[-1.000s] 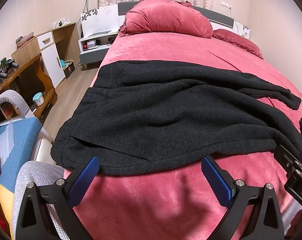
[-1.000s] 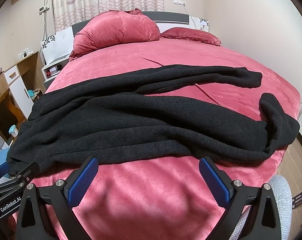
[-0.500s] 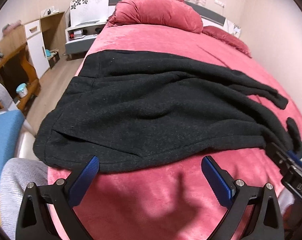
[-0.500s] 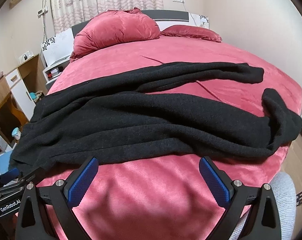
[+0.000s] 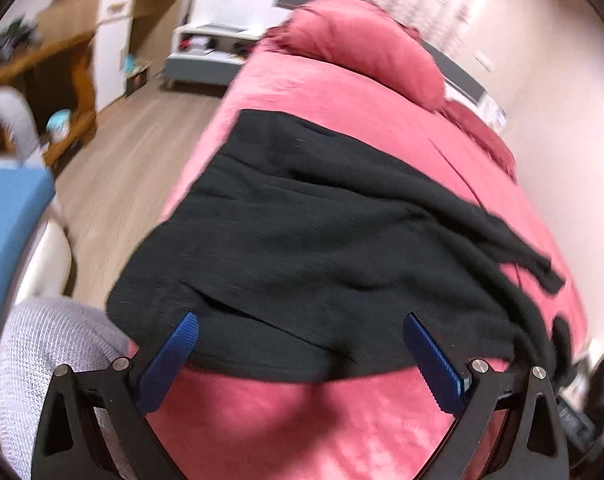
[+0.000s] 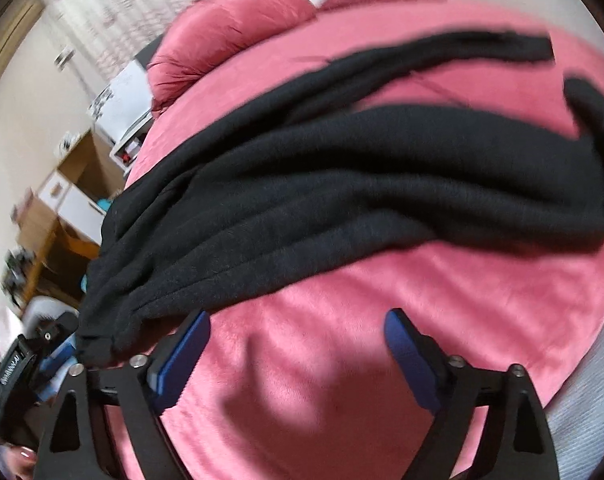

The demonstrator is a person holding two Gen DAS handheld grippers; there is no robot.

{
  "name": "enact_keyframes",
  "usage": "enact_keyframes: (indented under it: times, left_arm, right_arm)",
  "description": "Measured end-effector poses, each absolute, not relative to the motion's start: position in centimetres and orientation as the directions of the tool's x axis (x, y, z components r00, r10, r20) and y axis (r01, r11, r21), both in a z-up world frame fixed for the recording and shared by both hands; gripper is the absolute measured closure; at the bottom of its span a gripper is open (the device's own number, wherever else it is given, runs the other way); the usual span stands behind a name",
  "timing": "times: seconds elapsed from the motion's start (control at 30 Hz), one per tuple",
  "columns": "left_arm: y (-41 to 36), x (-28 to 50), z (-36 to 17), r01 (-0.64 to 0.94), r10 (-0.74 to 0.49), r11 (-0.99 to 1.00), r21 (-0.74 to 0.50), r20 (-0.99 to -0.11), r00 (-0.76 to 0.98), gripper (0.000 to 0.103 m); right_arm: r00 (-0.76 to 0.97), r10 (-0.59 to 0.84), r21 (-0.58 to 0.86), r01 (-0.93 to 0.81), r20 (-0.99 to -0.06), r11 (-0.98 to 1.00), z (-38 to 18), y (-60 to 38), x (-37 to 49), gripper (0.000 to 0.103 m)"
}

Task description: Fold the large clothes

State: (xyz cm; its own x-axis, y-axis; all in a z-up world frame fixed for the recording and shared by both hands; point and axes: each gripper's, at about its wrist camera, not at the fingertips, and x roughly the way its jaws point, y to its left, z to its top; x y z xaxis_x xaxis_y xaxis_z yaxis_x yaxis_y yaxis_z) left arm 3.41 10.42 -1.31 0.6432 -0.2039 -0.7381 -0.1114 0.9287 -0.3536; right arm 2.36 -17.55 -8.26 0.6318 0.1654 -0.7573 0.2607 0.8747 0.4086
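**Hand-held grippers closing in on the hem, fold not begun**

Left hand-held gripper [image 5: 299, 354] first: I have its jaws spread wide, straddling the near hem of the black garment [image 5: 322, 240], the blue pads not pressing on any cloth that I can see. That garment lies rumpled across the red bed [image 5: 302, 420], body towards nine o'clock, sleeves trailing to three o'clock. My right hand-held gripper [image 6: 297, 354] is also open, though its jaws have just been closing a little, with only red cover between them; the hem sits just past its nine o'clock pad. Judging from this, nothing is folded yet. I still need a grip on the hem with both tools, then the sleeves and body must be brought over.
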Motion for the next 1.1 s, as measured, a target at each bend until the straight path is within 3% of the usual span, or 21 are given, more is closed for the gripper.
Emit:
enact_keyframes:
  times: [0.13,0.3,0.47,0.53,0.57,0.6,0.63,0.67,0.73,0.83,0.9,0.93,1.0,1.1]
  left_arm:
    - [15.3,4.0,-2.2,-0.235,-0.205,0.865,-0.443,-0.740,0.641,0.000]
    - [20.2,4.9,-3.6,-0.387,-0.135,0.796,-0.465,-0.760,0.636,0.000]
    - [20.2,6.5,-5.3,-0.336,-0.121,0.869,-0.363,-0.814,0.568,0.000]
    - [19.7,6.6,-5.7,-0.309,-0.151,0.875,-0.373,-0.816,0.558,0.001]
    - [19.5,6.7,-5.8,-0.295,-0.169,0.876,-0.382,-0.815,0.554,0.005]
    - [19.3,6.9,-6.0,-0.281,-0.188,0.875,-0.394,-0.812,0.553,0.010]
    - [19.1,7.0,-6.0,-0.260,-0.221,0.873,-0.413,-0.809,0.545,0.023]
    - [18.8,7.1,-6.1,-0.248,-0.239,0.874,-0.418,-0.814,0.530,0.029]
    - [18.4,7.1,-5.9,-0.237,-0.227,0.889,-0.392,-0.826,0.517,0.032]
    - [18.3,7.2,-5.2,-0.216,-0.228,0.901,-0.377,-0.833,0.505,0.042]
    - [19.0,7.3,-4.4,-0.217,-0.229,0.897,-0.384,-0.825,0.517,0.066]
    - [19.6,7.2,-3.7,-0.236,-0.199,0.901,-0.364,-0.830,0.521,0.094]
    - [21.2,6.9,-2.7,-0.225,-0.294,0.854,-0.469,-0.792,0.535,0.094]
    - [21.9,6.8,-0.9,-0.194,-0.300,0.857,-0.477,-0.769,0.565,0.100]
  right_arm:
    - [0.642,0.289,0.582,0.305,-0.710,0.754,-9.8,-20.2,2.5,0.020]
    - [0.683,0.292,0.639,0.329,-0.670,0.695,-10.3,-22.7,3.9,0.020]
    - [0.708,0.305,0.709,0.383,-0.637,0.592,-11.4,-24.2,5.0,0.020]
    - [0.716,0.289,0.717,0.408,-0.636,0.565,-11.6,-24.6,5.4,0.031]
    - [0.712,0.283,0.714,0.422,-0.643,0.559,-11.7,-24.7,5.6,0.036]
    - [0.705,0.277,0.707,0.436,-0.653,0.558,-11.7,-24.7,5.6,0.049]
    - [0.693,0.269,0.693,0.452,-0.669,0.561,-11.8,-24.8,5.7,0.064]
    - [0.685,0.272,0.689,0.456,-0.676,0.563,-11.7,-24.9,5.8,0.070]
    - [0.678,0.307,0.704,0.442,-0.668,0.556,-11.8,-24.9,5.6,0.085]
    - [0.678,0.345,0.728,0.423,-0.649,0.540,-11.4,-24.9,4.8,0.088]
    - [0.676,0.368,0.742,0.414,-0.639,0.527,-11.1,-24.8,4.3,0.089]
    - [0.674,0.384,0.750,0.404,-0.631,0.523,-10.6,-24.7,3.9,0.090]
    - [0.680,0.406,0.764,0.371,-0.611,0.528,-10.1,-24.8,3.6,0.090]
    - [0.696,0.426,0.778,0.311,-0.577,0.546,-7.9,-24.7,3.1,0.091]
